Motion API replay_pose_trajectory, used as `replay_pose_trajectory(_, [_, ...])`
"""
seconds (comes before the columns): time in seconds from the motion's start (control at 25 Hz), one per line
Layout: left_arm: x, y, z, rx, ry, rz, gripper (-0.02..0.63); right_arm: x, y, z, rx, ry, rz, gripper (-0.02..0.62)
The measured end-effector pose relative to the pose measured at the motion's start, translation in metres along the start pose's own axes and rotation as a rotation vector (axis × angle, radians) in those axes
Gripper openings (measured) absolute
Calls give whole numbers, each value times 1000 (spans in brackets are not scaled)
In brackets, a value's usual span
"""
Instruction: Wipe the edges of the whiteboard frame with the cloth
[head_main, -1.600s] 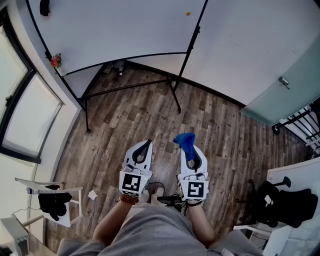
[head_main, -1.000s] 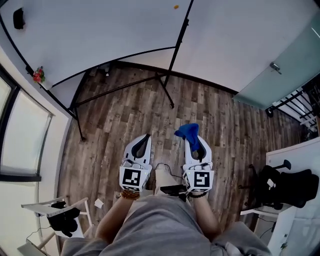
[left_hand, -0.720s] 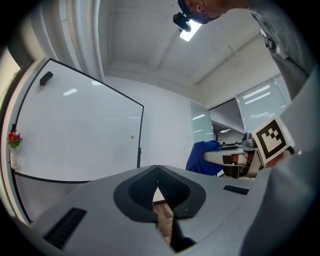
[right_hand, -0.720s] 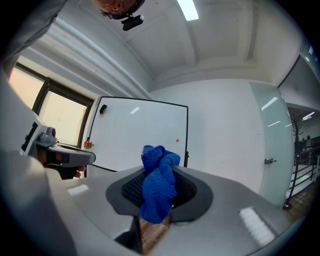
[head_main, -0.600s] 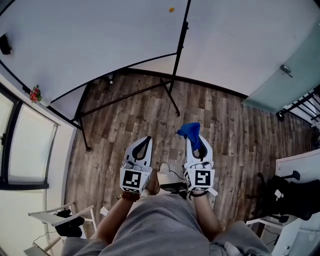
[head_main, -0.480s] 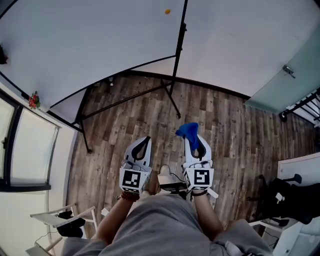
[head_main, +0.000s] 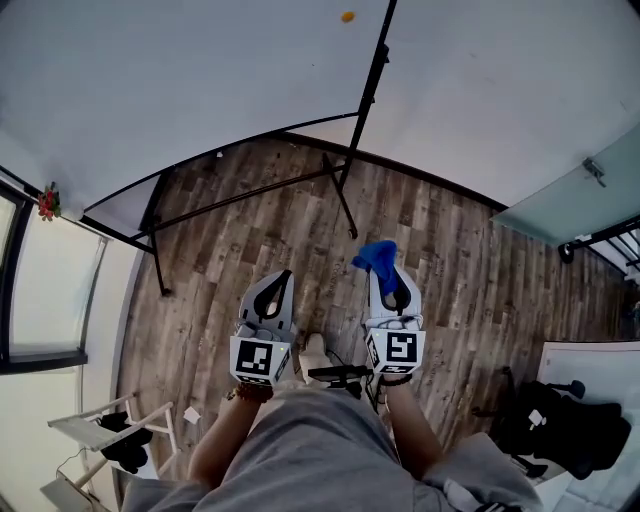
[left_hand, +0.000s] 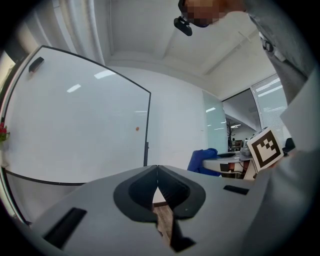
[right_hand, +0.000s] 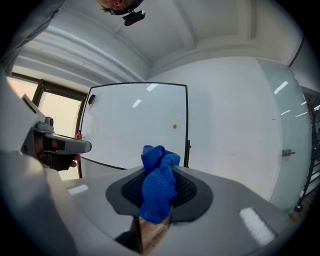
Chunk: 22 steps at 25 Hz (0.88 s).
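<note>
The cloth (head_main: 377, 257) is pinched in the right gripper (head_main: 386, 276), the left gripper (head_main: 281, 278) is closed on nothing, and the whiteboard frame (head_main: 375, 70), upright edge nearest, is seen at twelve o'clock, well apart.

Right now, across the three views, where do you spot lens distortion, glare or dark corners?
Head view: the wide-angle lens bows the bottom edge of the whiteboard frame. Left gripper view: black corners ring the picture; ceiling-light glints streak the whiteboard. Right gripper view: same black corners and glints; the cloth looks sharp.
</note>
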<state>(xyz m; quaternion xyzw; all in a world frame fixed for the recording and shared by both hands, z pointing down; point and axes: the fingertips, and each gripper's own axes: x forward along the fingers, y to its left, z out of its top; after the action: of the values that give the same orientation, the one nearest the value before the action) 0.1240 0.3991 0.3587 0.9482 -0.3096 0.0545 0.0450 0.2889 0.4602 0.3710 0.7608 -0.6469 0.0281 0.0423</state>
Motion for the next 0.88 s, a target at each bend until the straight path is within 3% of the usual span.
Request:
replay_pose_trajectory(0.36, [102, 91, 1, -77, -47, -40, 9, 126, -6, 18, -82, 28, -28, 110])
replay_pose_trajectory(0.64, [174, 162, 31, -60, -101, -86, 9, 217, -1, 45, -132, 7, -39, 110])
replay_pose_trajectory(0.88, [199, 193, 28, -59, -45, -60, 9, 265, -16, 36, -132, 41, -46, 110])
